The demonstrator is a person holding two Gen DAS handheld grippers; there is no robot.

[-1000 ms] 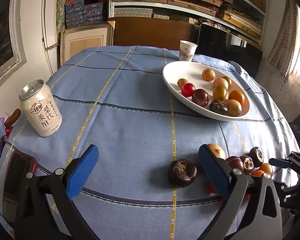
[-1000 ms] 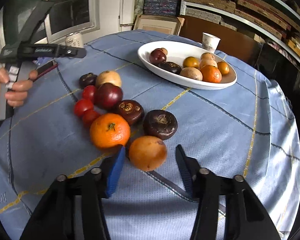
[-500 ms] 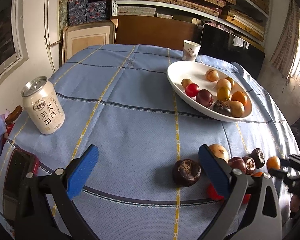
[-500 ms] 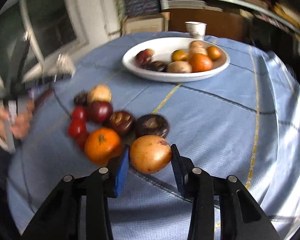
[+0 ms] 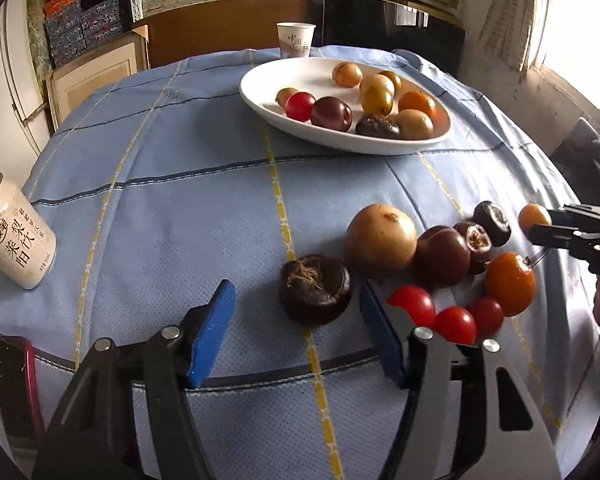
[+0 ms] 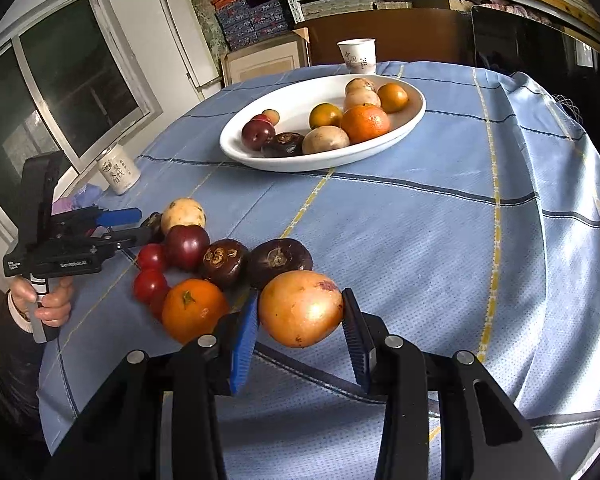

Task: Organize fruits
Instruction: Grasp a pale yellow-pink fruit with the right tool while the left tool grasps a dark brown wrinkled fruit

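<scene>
**Two Grabbers at the Fruit Pile**

Everything here sits around the big white dish (image 5: 342, 142) on the blue tablecloth (image 5: 180, 208).

Far to the left of the dish stands a pale drink can (image 5: 14, 236). Behind the dish is a paper cup (image 5: 295, 40).

In front of the dish, the left gripper (image 5: 296, 322) points down at the cloth. Its blue jaws are closing. A dark wrinkly fruit (image 5: 316, 289) lies between them, but the pads do not touch it; there is a gap on the left side.

To the right of that dark fruit is the fruit pile, near the front of the dish. It has a pale round fruit (image 5: 380, 236), a dark red plum (image 5: 442, 255), two small dark fruits, three red tomatoes (image 5: 414, 303) and an orange (image 5: 510, 283).

In the dish lie more fruits: a red one, a plum, yellow ones, an orange and a dark one.

Furthest right of the dish, the right gripper (image 6: 300, 322) is squeezed narrow on a yellow-orange fruit (image 6: 300, 308). Both pads press its sides, and the fruit is up off the cloth, in front of the dish.

A hand (image 6: 46, 300) holds the left gripper's handle.
</scene>
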